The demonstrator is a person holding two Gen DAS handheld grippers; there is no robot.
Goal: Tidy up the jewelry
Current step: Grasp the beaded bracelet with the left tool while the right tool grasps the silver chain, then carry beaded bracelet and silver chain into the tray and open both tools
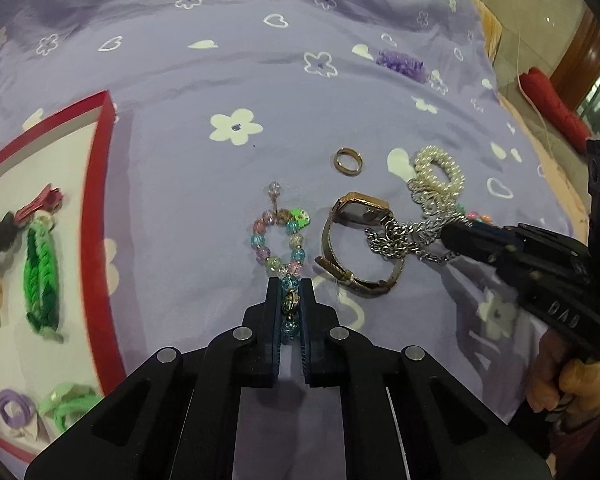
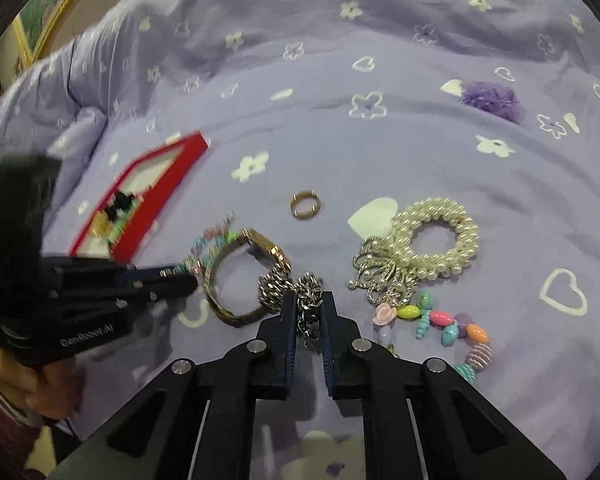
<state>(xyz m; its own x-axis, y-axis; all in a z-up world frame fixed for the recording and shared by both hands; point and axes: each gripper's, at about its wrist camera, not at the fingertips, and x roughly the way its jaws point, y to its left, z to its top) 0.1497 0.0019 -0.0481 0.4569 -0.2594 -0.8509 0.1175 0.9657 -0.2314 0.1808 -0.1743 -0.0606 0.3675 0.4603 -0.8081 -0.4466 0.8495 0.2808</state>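
The left claw (image 1: 290, 300) is pinching the near end of the pastel bead bracelet (image 1: 278, 240), its fingers narrowed right down onto the blue beads, while the rest of the loop is lying flat on the purple flowered bedspread (image 1: 180, 60). Taking the gold watch (image 1: 356, 240) as the marker: the bead bracelet is sitting just to its left, nearly touching the strap, and the small gold ring (image 1: 348, 162) is resting a little beyond it, apart from everything.

Over on the watch's right side, the right claw (image 2: 308, 306) is closing narrowly on the silver chain (image 2: 310, 308) — links are bunching between the fingers, and a coil of that chain is draping over the watch's band. Further right of the watch, the pearl bracelet (image 2: 436, 236) is lying in a ring with a silver butterfly clip (image 2: 378, 276) touching its near edge, and a string of bright candy-coloured beads (image 2: 448, 328) is curling just in front of that clip.

Well to the left of the watch, the red box (image 1: 100, 208) is sitting open on the bedspread — inside, a green braided band (image 1: 42, 280), a purple hair tie (image 1: 14, 408) and a few other pieces too blurred to make out. Far beyond the watch, a purple scrunchie (image 2: 494, 98) is lying alone.
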